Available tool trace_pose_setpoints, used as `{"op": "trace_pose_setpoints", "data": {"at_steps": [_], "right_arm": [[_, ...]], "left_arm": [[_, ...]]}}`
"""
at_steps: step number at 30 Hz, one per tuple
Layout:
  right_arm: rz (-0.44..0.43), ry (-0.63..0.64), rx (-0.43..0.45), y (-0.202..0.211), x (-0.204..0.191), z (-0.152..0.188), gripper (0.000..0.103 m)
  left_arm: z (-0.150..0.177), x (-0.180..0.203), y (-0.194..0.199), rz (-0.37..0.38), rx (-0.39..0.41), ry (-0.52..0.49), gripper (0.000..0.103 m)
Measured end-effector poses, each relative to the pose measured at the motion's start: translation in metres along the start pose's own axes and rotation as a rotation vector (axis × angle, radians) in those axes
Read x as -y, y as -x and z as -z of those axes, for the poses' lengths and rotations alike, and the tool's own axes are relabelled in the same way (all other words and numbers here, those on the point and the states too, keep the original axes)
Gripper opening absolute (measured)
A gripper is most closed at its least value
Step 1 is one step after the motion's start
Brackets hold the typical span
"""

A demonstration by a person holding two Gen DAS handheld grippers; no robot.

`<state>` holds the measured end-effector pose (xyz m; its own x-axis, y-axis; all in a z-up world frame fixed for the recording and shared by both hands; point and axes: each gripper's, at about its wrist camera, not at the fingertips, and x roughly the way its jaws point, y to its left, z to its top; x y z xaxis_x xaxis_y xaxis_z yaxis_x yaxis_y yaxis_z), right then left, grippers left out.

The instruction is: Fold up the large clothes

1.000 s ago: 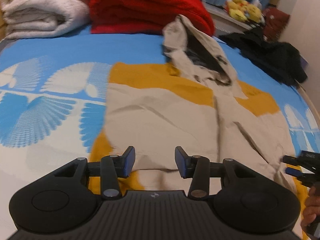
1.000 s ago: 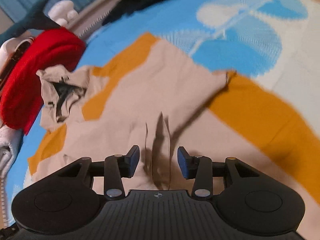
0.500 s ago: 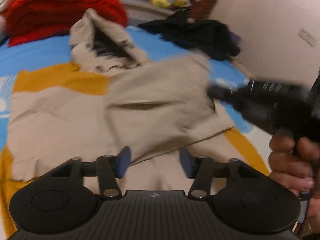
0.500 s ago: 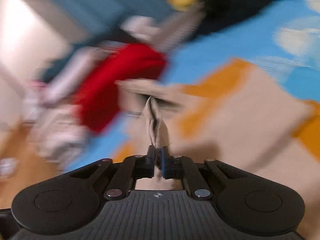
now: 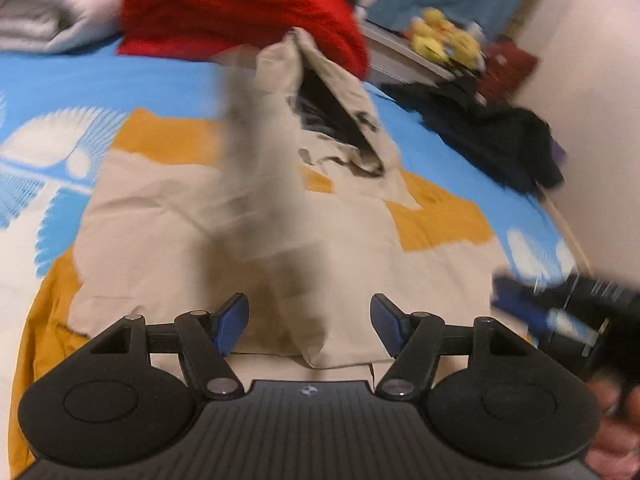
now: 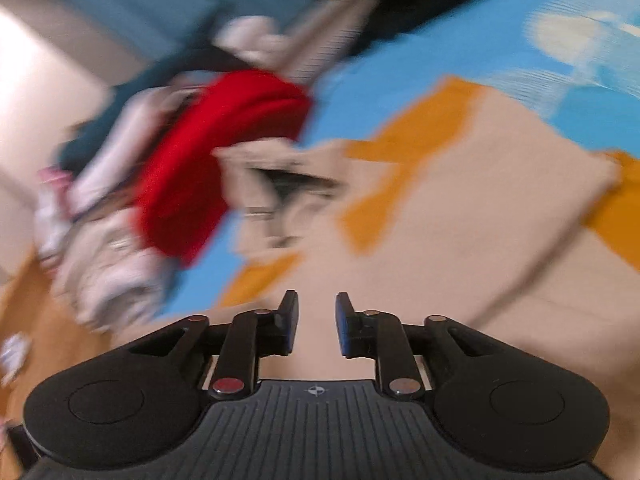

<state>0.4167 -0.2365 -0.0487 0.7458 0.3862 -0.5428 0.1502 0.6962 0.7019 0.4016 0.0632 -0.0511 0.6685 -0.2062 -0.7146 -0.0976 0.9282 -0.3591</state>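
A large beige hooded garment lies spread on a bed with a blue, white and orange cover. Its hood points toward the far end. A blurred strip of beige cloth hangs in mid-air in front of my left gripper, which is open and empty above the garment's near edge. My right gripper is open and empty above the garment; it also shows blurred at the right of the left wrist view.
A red folded blanket and pale folded towels lie at the bed's far end. A black garment lies at the far right by the wall. Yellow plush toys sit on a shelf behind.
My right gripper was shut on a fold of the beige garment half a second ago and has opened, letting the cloth go. The left view has swung back leftward; the cloth is falling.
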Motion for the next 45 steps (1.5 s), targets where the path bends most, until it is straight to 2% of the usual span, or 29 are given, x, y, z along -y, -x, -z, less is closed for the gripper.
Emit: {"op": "trace_pose_setpoints", "data": {"at_steps": [2,4,5,7,8,9,11,13,14,15,17,18,19,21,22,24,26,27,29,30,31,33,36,41,45], "right_arm": [[0.115,-0.056,-0.021,-0.006,0.017,-0.001,0.037],[0.213,-0.109,-0.041,-0.014,0.033,-0.002,0.04],[0.242,-0.139,-0.048,-0.016,0.044,-0.001,0.04],[0.285,-0.21,-0.067,-0.018,0.062,-0.002,0.04],[0.298,-0.241,-0.068,-0.02,0.069,-0.003,0.04],[0.302,-0.264,-0.066,-0.022,0.074,-0.003,0.04],[0.301,-0.28,-0.052,-0.022,0.079,-0.006,0.039],[0.295,-0.27,-0.023,-0.02,0.077,-0.009,0.018],[0.291,-0.262,-0.011,-0.018,0.075,-0.01,0.004],[0.293,-0.255,0.004,-0.016,0.073,-0.01,0.003],[0.322,-0.251,0.015,-0.014,0.074,-0.009,0.002],[0.355,-0.242,0.007,-0.015,0.074,-0.008,0.0],[0.399,-0.231,-0.002,-0.019,0.073,-0.011,0.0],[0.507,-0.176,0.022,-0.018,0.066,-0.014,0.001],[0.527,-0.162,0.054,-0.012,0.064,-0.014,0.002],[0.532,-0.124,0.124,-0.001,0.052,-0.015,0.004],[0.48,-0.054,0.177,0.007,0.039,-0.015,0.004],[0.439,-0.022,0.184,0.006,0.033,-0.017,0.011],[0.347,0.027,0.144,-0.003,0.025,-0.02,0.026],[0.326,0.038,0.107,-0.008,0.025,-0.021,0.029],[0.33,0.039,0.06,-0.014,0.028,-0.02,0.029],[0.4,0.04,-0.026,-0.026,0.033,-0.018,0.029],[0.476,0.123,-0.071,-0.033,0.029,-0.016,0.029],[0.503,0.268,-0.03,-0.024,0.01,-0.014,0.032],[0.512,0.316,-0.027,-0.018,0.002,-0.013,0.032]], "left_arm": [[-0.002,-0.01,0.001,-0.038,0.012,0.05,0.072],[-0.006,-0.026,-0.001,-0.079,0.006,0.122,0.072],[-0.006,-0.038,-0.002,-0.113,-0.003,0.178,0.065],[-0.01,-0.064,-0.001,-0.174,-0.02,0.263,0.043],[-0.01,-0.075,-0.001,-0.194,-0.023,0.304,0.012],[-0.011,-0.086,0.001,-0.203,-0.02,0.329,0.001],[-0.016,-0.095,0.004,-0.195,0.012,0.342,0.001],[-0.019,-0.097,0.015,-0.191,0.058,0.325,0.0],[-0.023,-0.095,0.017,-0.18,0.082,0.305,0.001],[-0.024,-0.095,0.021,-0.173,0.085,0.291,0.001],[-0.028,-0.099,0.009,-0.157,0.013,0.289,0.002],[-0.026,-0.101,0.003,-0.163,-0.036,0.304,0.007],[-0.024,-0.106,0.002,-0.204,-0.062,0.328,0.01],[-0.024,-0.109,0.009,-0.302,-0.022,0.329,0.014],[-0.028,-0.106,0.015,-0.343,0.016,0.294,0.014],[-0.033,-0.098,0.025,-0.368,0.089,0.222,0.016],[-0.035,-0.087,0.026,-0.352,0.122,0.144,0.018],[-0.034,-0.084,0.022,-0.33,0.111,0.125,0.018],[-0.03,-0.087,0.007,-0.271,0.042,0.157,0.018],[-0.025,-0.093,-0.004,-0.24,-0.025,0.2,0.023],[-0.021,-0.099,-0.014,-0.231,-0.083,0.23,0.025],[-0.012,-0.107,-0.027,-0.275,-0.159,0.265,0.025],[-0.018,-0.097,-0.017,-0.286,-0.127,0.227,0.026],[-0.03,-0.08,0.004,-0.271,-0.023,0.143,0.03],[-0.029,-0.086,-0.001,-0.304,-0.064,0.167,0.03]]}}
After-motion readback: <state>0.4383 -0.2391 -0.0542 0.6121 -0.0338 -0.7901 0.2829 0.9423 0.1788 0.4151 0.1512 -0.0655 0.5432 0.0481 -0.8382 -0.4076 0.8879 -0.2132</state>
